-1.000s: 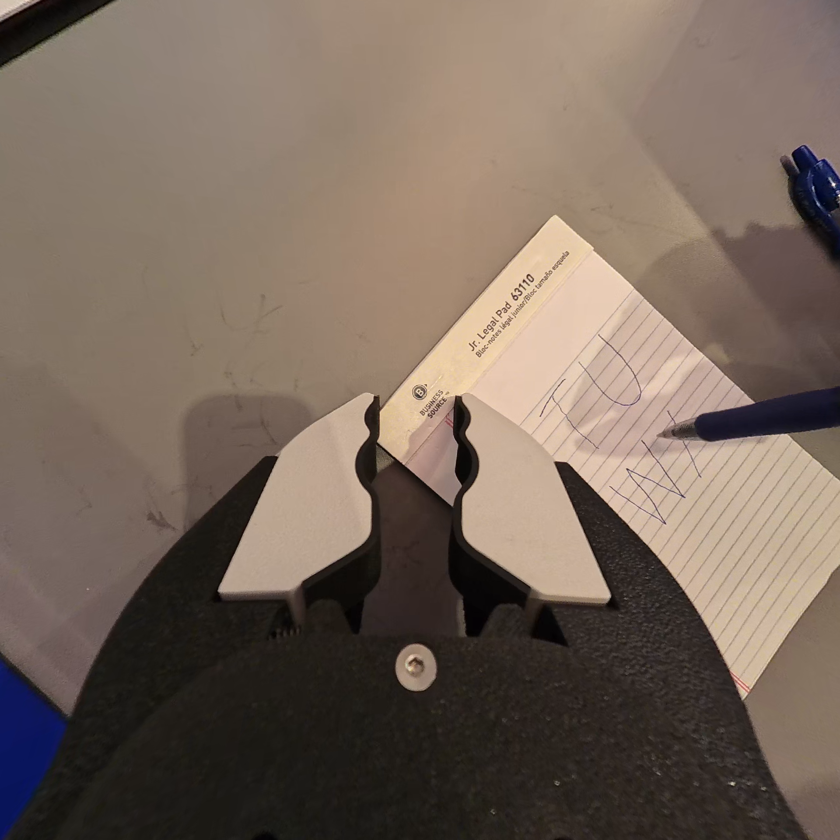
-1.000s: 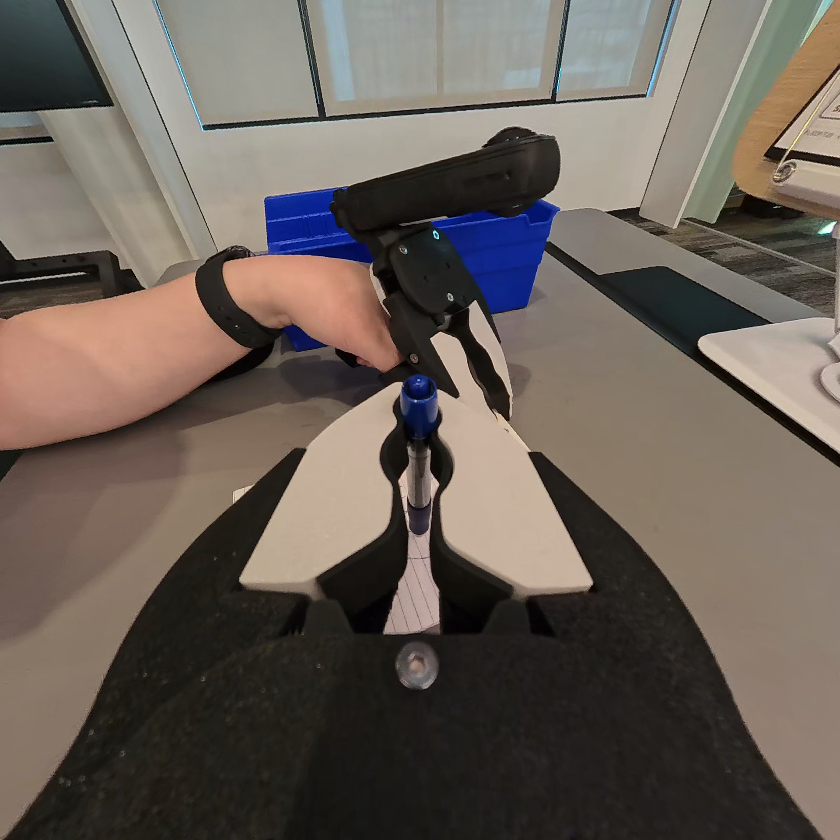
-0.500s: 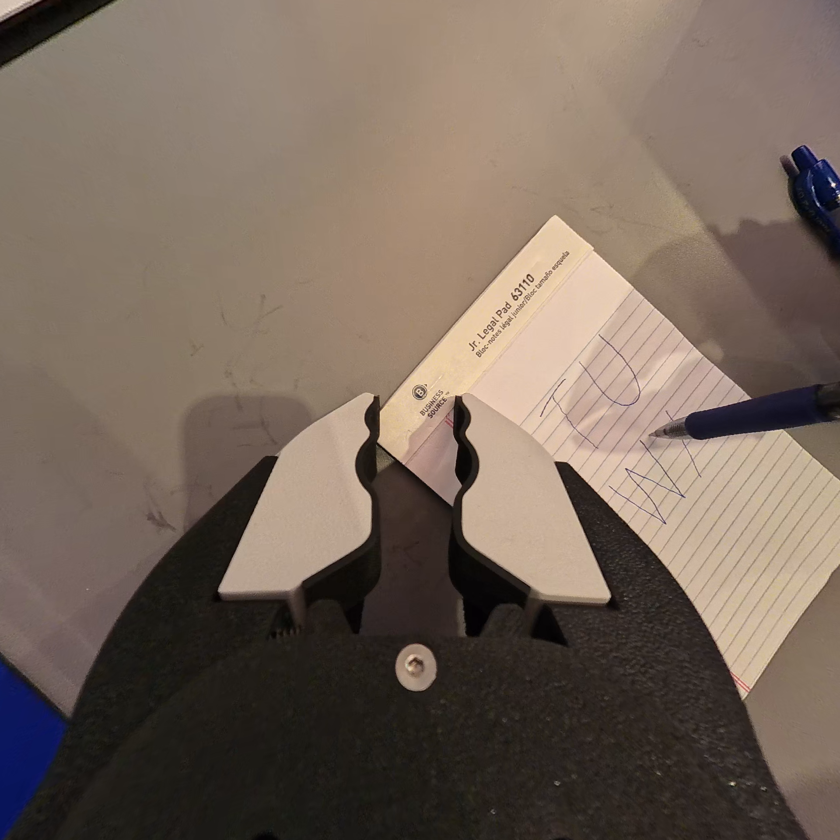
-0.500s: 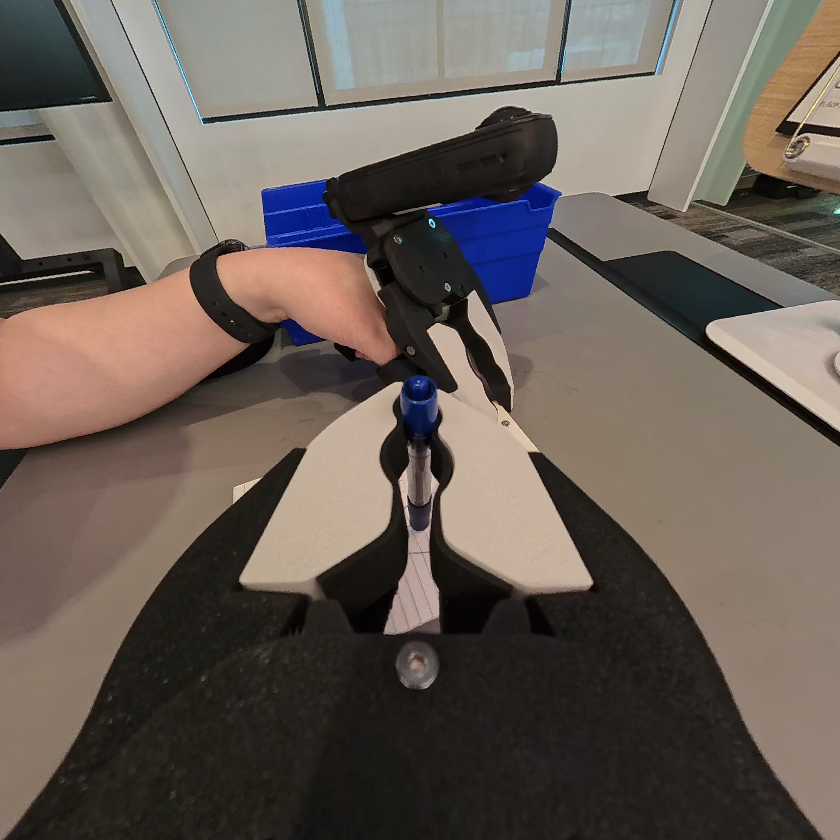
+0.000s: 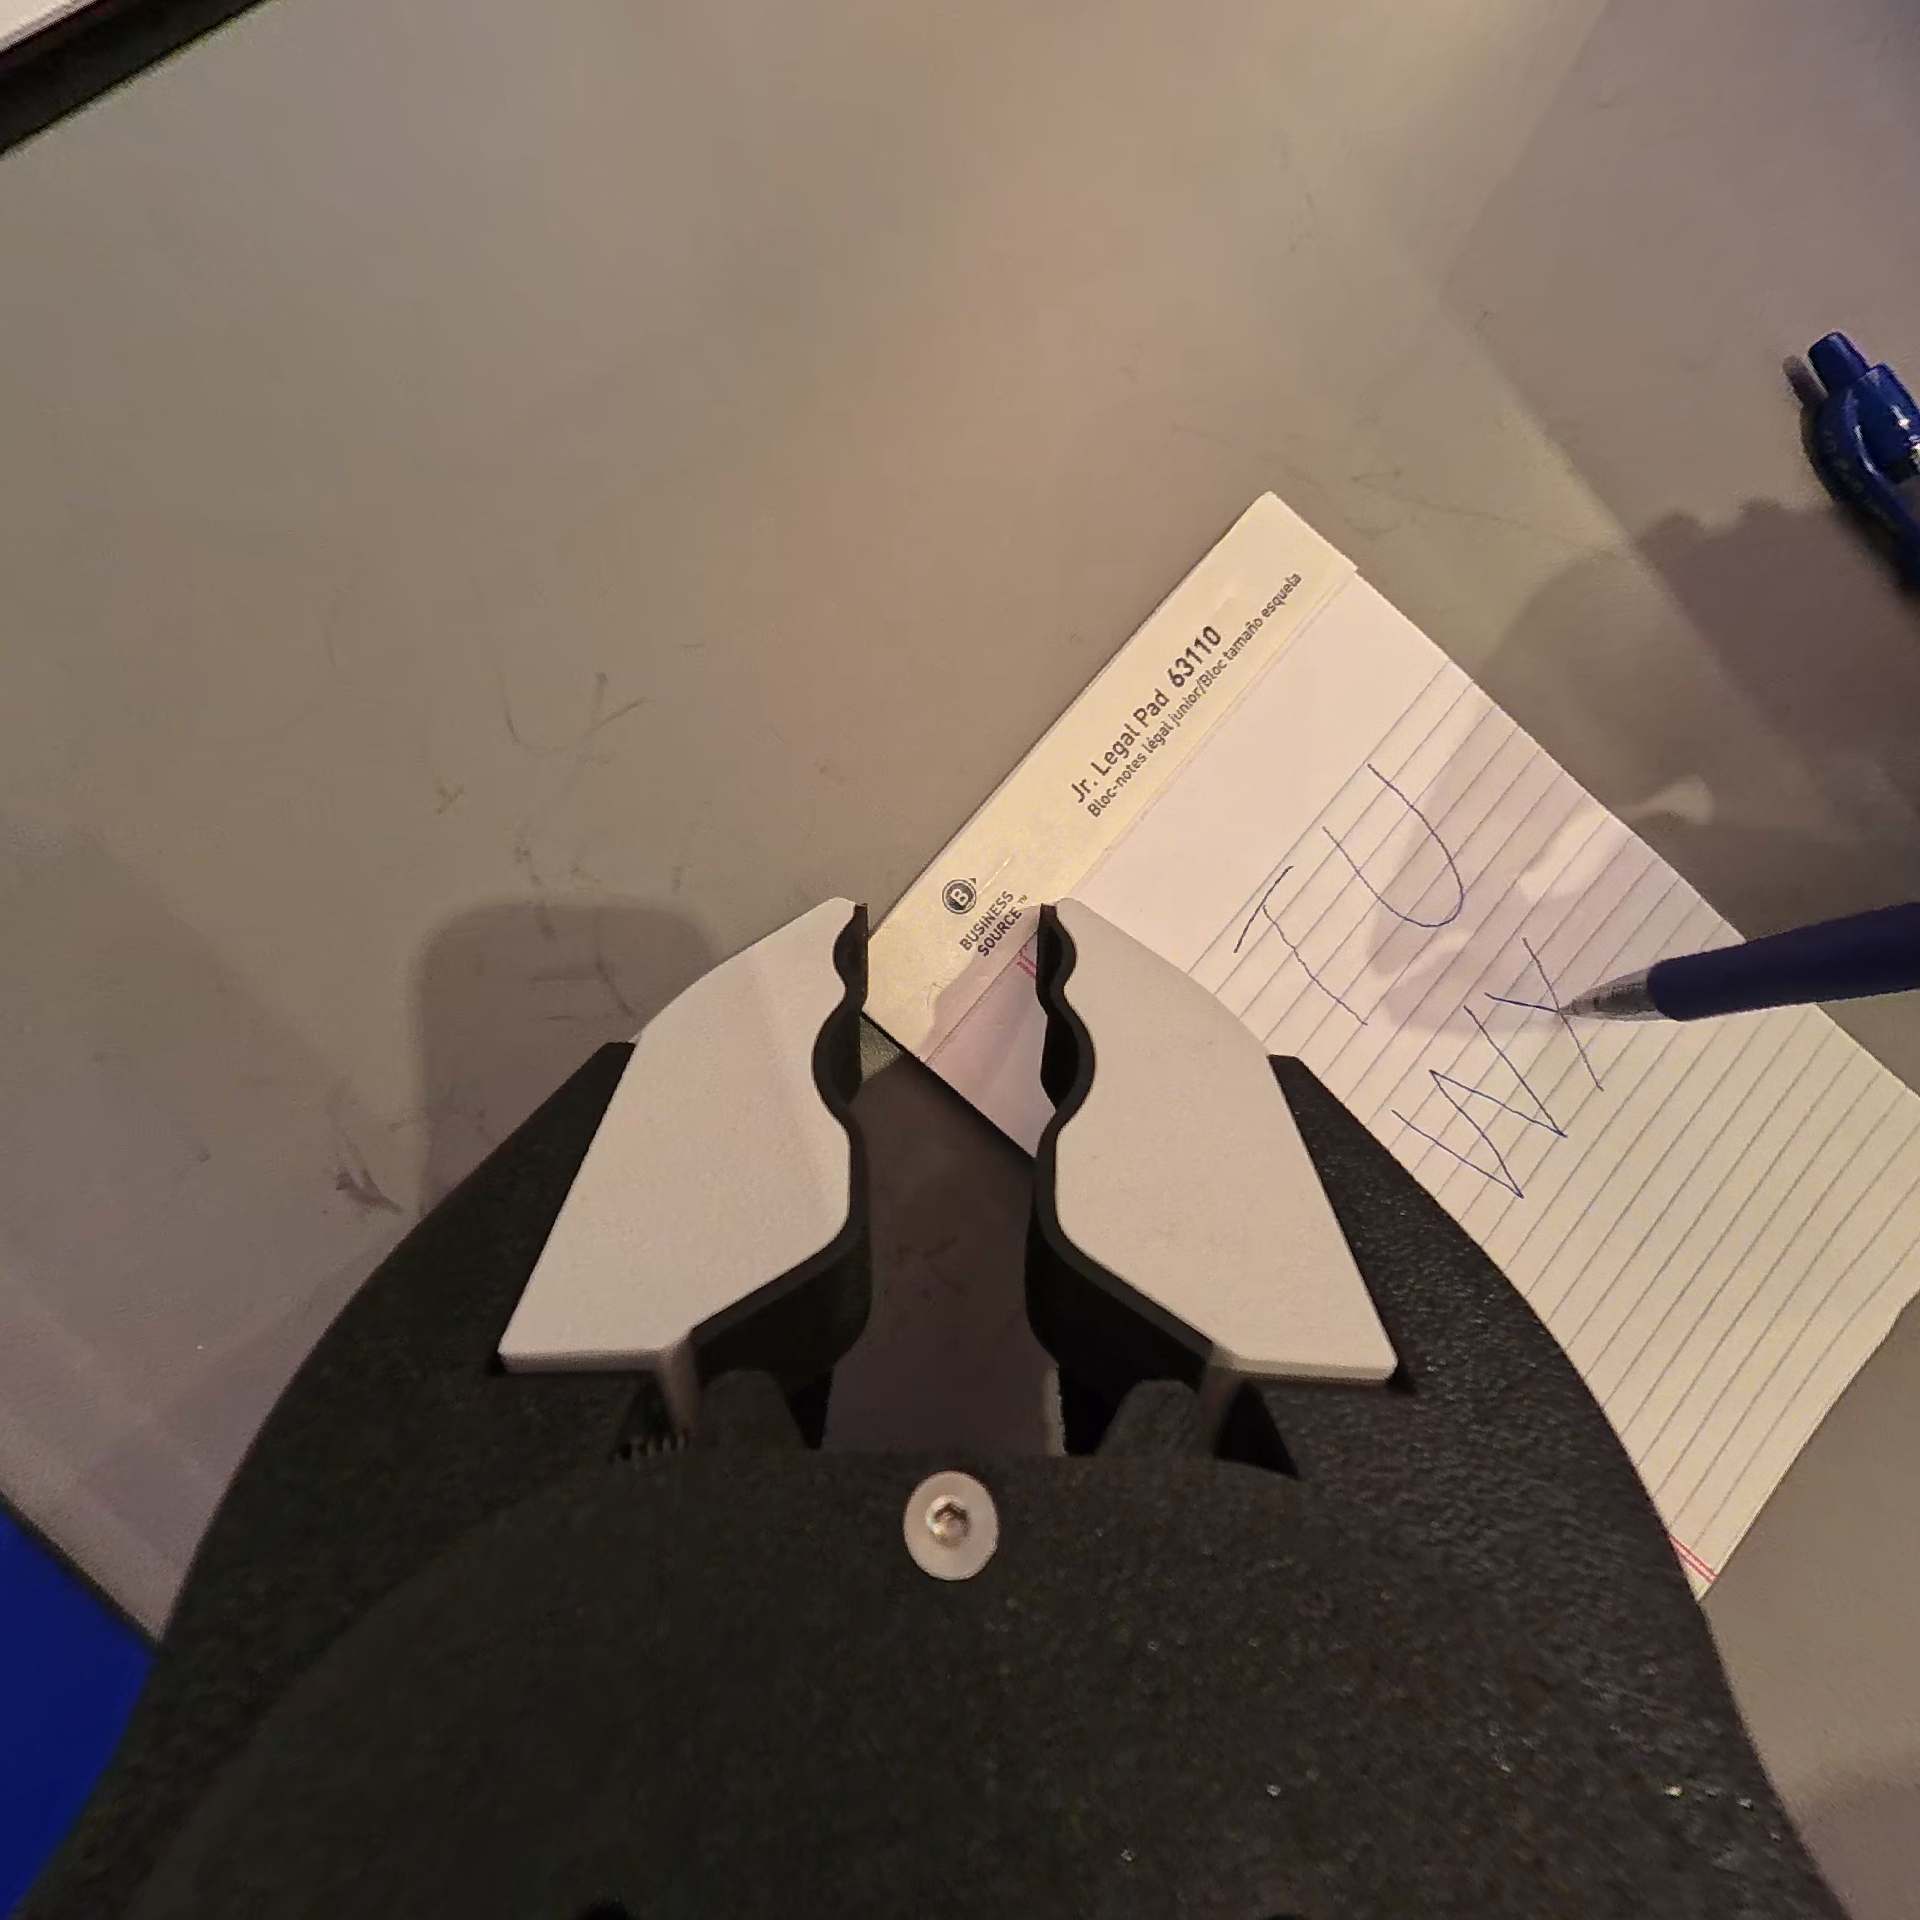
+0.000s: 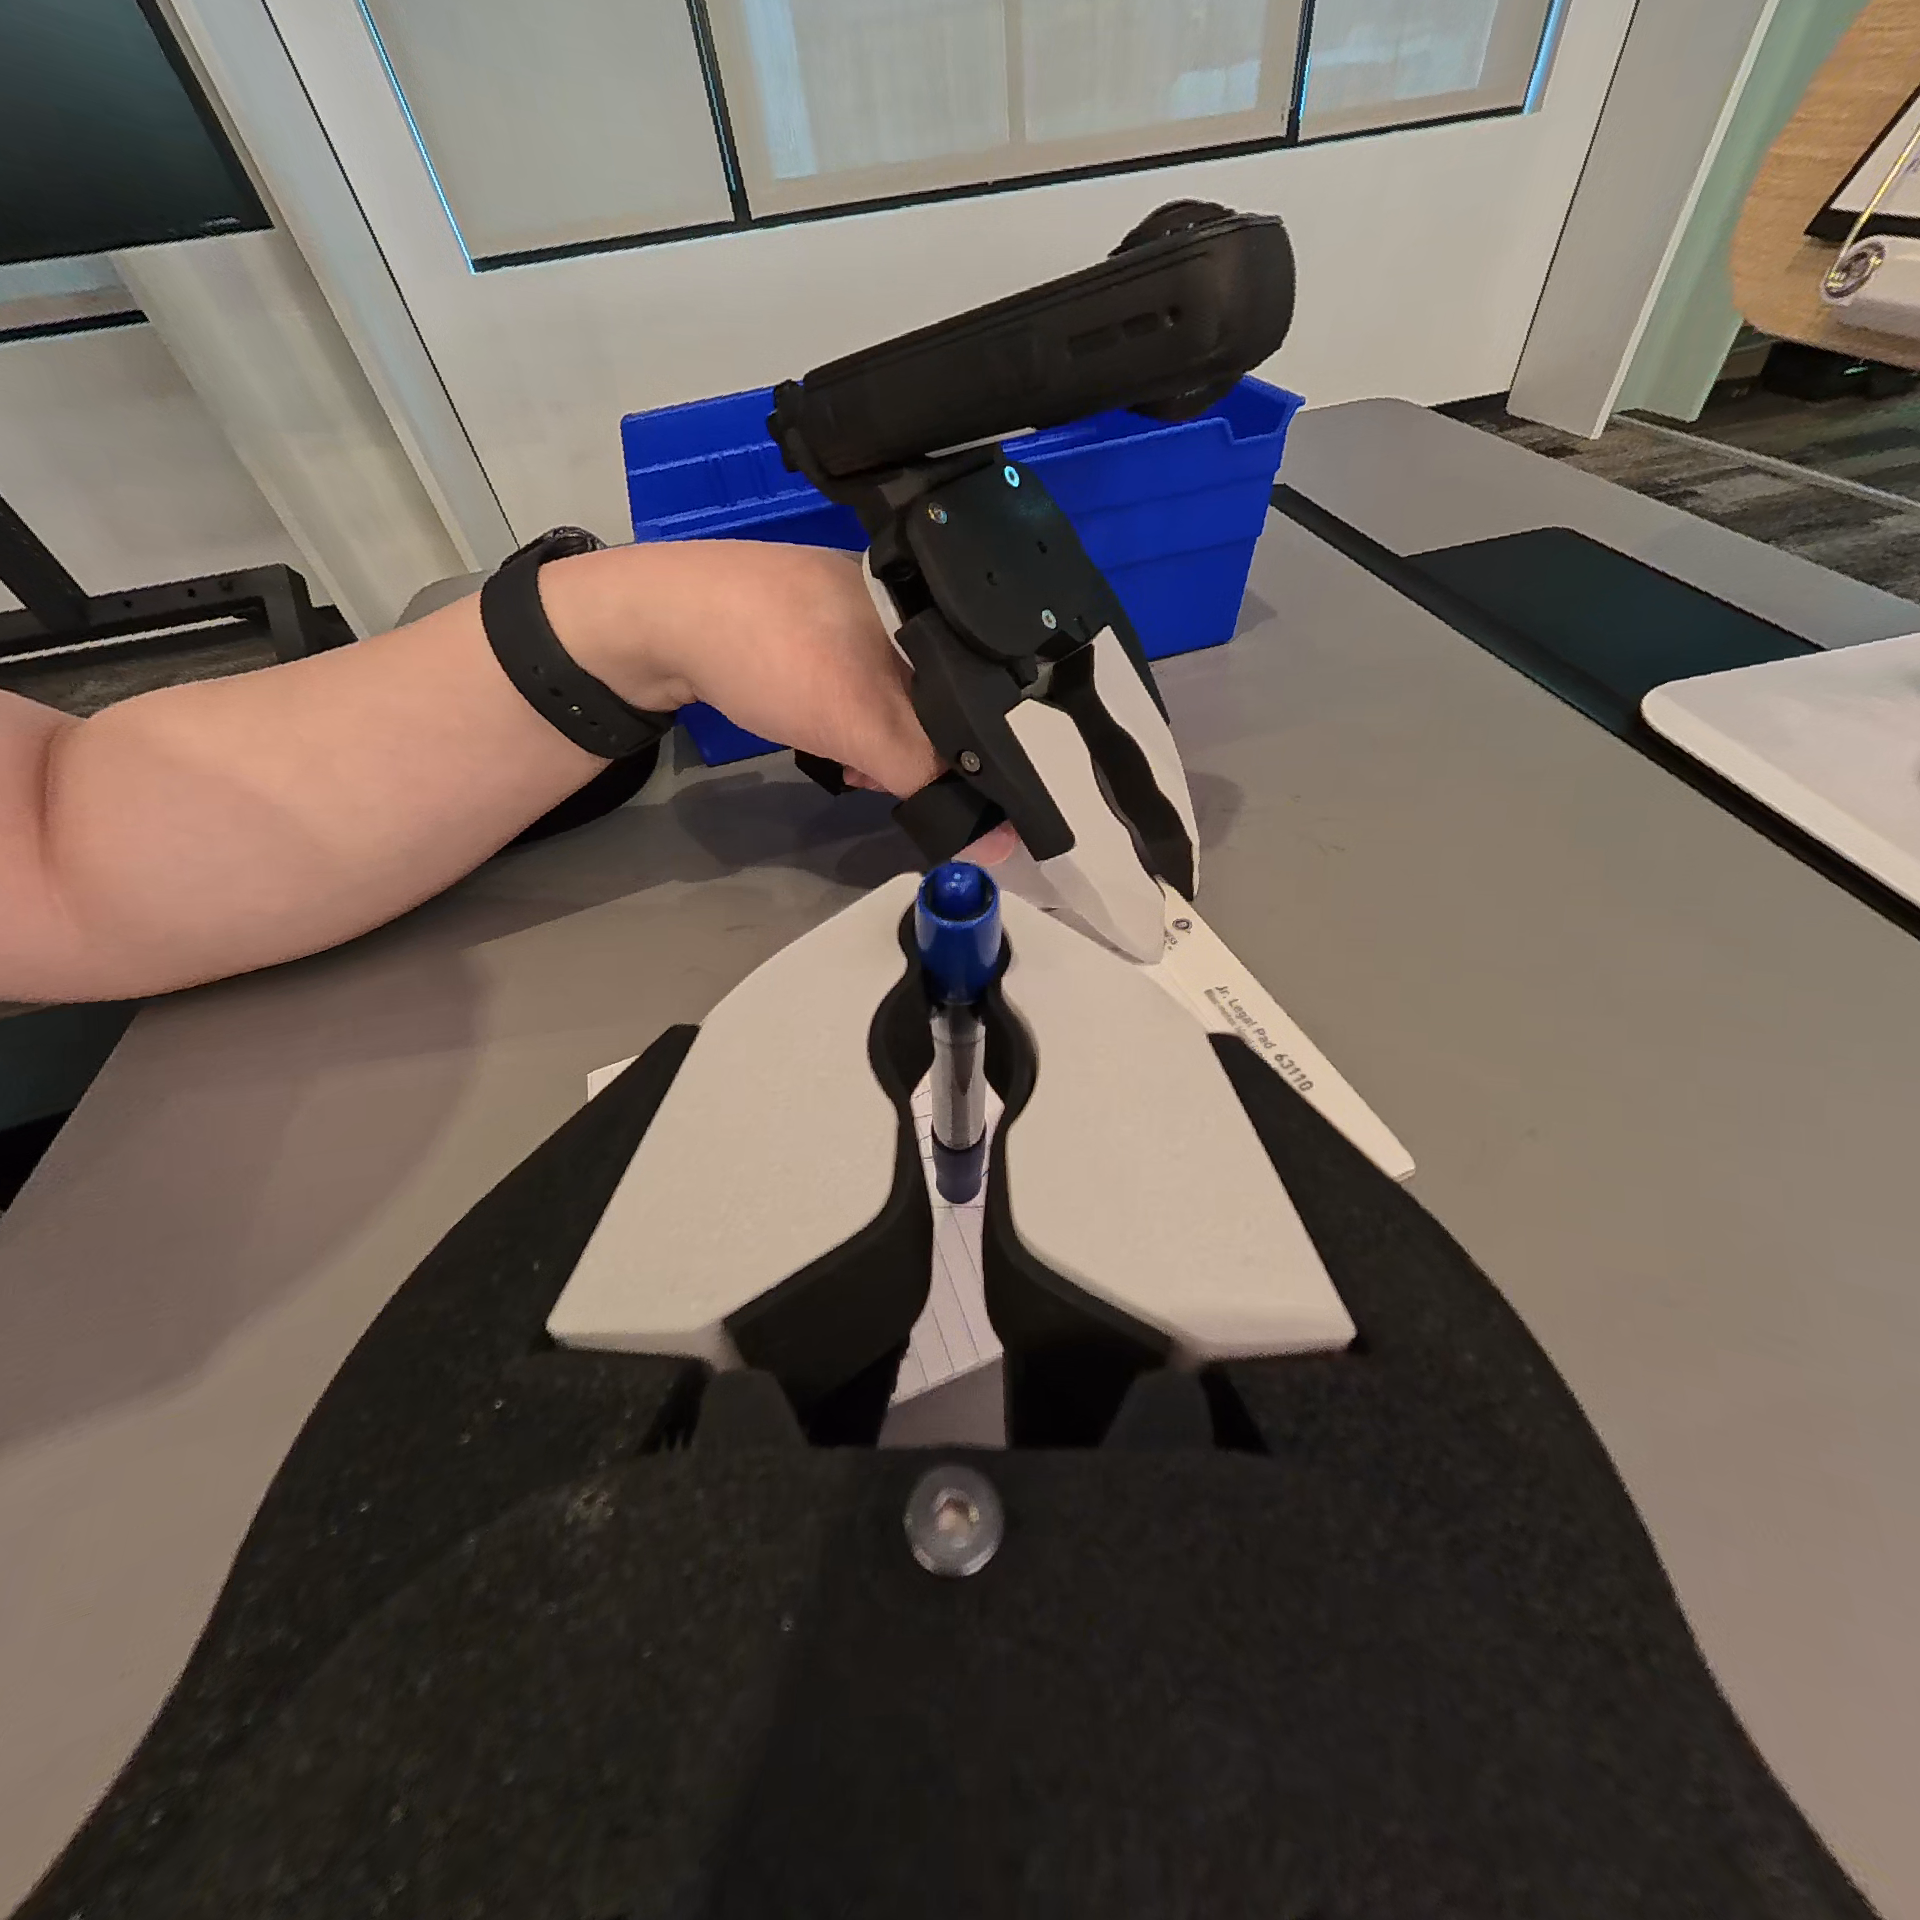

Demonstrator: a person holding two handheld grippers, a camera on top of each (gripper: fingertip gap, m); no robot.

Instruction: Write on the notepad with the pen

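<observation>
A white lined notepad [image 5: 1621, 1195] lies at an angle on the grey table [image 5: 727, 416], with blue pen strokes on its upper lines. My left gripper [image 5: 951, 920] is open, its fingertips over the pad's top corner at the binding strip. In the right wrist view the left gripper [image 6: 1169, 909] touches that corner of the notepad [image 6: 1299, 1081]. My right gripper [image 6: 956, 935] is shut on a blue pen [image 6: 956, 1101], held upright. The pen [image 5: 1766, 977] comes in from the right, and its tip rests on the paper beside the last stroke.
A second blue pen [image 5: 1860, 416] lies on the table beyond the pad. A blue bin [image 6: 1195, 520] stands behind the left gripper. A person's forearm [image 6: 312, 779] lies across the table's left side. A white board [image 6: 1787, 748] sits at the right edge.
The pen tip slid a little left, then back right and down across the paper, adding to the last stroke. The left gripper and the pad stayed put.
</observation>
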